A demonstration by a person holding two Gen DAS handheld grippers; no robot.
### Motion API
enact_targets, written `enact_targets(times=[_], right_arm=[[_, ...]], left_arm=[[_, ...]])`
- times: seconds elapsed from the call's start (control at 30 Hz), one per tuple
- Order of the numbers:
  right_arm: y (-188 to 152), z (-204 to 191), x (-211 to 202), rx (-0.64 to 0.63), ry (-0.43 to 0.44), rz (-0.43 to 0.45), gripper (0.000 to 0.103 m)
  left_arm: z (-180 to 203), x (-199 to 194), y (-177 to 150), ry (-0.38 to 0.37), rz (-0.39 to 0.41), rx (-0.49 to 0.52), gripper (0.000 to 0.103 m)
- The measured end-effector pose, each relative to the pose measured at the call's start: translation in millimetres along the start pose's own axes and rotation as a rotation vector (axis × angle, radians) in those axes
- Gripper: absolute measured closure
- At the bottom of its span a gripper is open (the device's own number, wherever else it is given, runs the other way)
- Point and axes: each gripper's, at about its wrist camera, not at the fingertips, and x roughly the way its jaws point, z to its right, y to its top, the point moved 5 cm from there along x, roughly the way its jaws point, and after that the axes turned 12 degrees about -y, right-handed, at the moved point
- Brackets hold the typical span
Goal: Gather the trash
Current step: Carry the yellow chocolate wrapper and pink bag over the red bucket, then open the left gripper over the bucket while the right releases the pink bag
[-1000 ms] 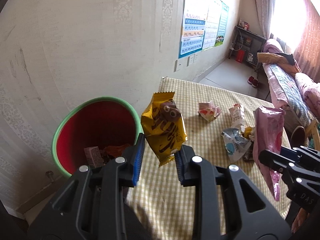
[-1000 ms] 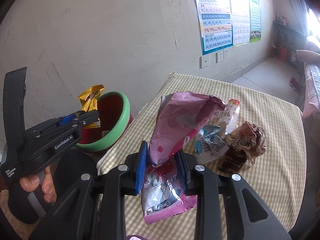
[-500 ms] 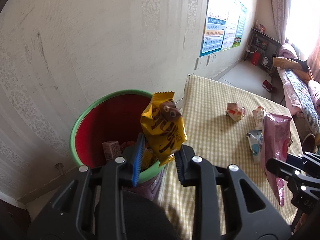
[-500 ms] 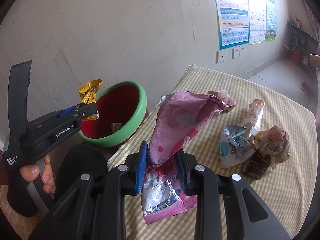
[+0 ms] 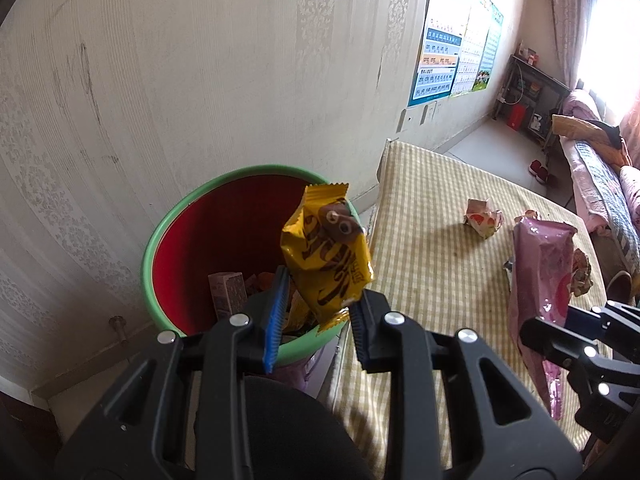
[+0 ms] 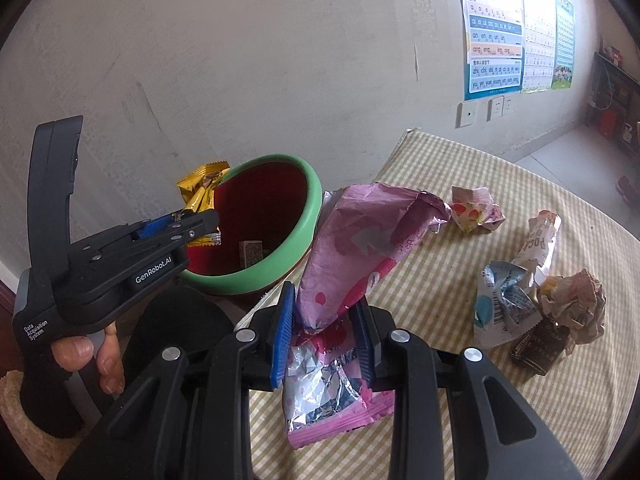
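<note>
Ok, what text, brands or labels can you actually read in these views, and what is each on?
"GenRobot.AI": side of the left tongs.
"Data Acquisition System": grip of the same tongs.
"ang eng ing ong", "zhi chi shi ri zi ci si": wall poster.
"Pock": white wrapper; the rest is creased away.
Yellow wrapper, pink bag, carton in the bin: unreadable.

Glossy crinkled foil wrappers — yellow wrapper (image 5: 328, 256), pink bag (image 6: 360, 248) — beside a smooth plastic bin (image 5: 160, 232) and woven checked tablecloth (image 5: 432, 248).

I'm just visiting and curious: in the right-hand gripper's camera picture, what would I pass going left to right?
Left gripper holding a yellow wrapper → green-rimmed bin → pink bag in the right gripper → blue-white wrapper → crumpled paper wad.
</note>
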Motion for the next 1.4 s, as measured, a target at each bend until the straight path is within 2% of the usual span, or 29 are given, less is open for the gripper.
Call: enact_targets(times=[0.23, 0.4, 0.67, 0.87, 0.97, 1.0, 1.07, 1.1, 1.13, 1.4], right_arm=[[5.6, -6.1, 7.2, -0.003, 0.013, -0.007, 0.075], [25.8, -18.2, 16.8, -0.017, 0.041, 0.01, 0.075], [61.7, -53.9, 52.0, -0.022, 0.152, -0.001, 0.074], [80.0, -76.1, 80.5, -0.021, 0.207, -0.039, 0.073], [86.5, -83.0, 88.4, -0.012, 0.229, -0.043, 0.069], [88.1, -83.7, 89.9, -0.01, 0.231, -0.042, 0.067], [90.1, -84.5, 91.6, -0.001, 0.232, -0.038, 0.06], [92.1, -84.7, 92.0, 0.001, 0.234, -0.036, 0.055], [92.7, -82.9, 90.5, 0.004, 0.235, -0.029, 0.049], [88.3, -71.4, 79.5, 0.027, 0.232, -0.015, 0.04]], left_arm=[[-10.4, 4.2, -0.8, 0.002, -0.015, -0.02, 0.075], [-26.5, 6.4, 3.0, 0.017, -0.019, -0.045, 0.075], [-77.5, 8.3, 9.0, 0.109, -0.012, -0.115, 0.075], [-102.2, 19.3, 11.2, 0.098, -0.028, -0.174, 0.075], [-108.3, 26.5, 11.4, 0.095, -0.042, -0.187, 0.075], [-110.9, 27.5, 11.1, 0.101, -0.039, -0.195, 0.074], [-114.0, 27.2, 11.2, 0.1, -0.028, -0.21, 0.062], [-114.7, 26.9, 11.2, 0.102, -0.022, -0.214, 0.046], [-115.2, 26.5, 11.5, 0.104, -0.018, -0.214, 0.038], [-110.4, 24.5, 12.5, 0.116, -0.02, -0.199, 0.035]])
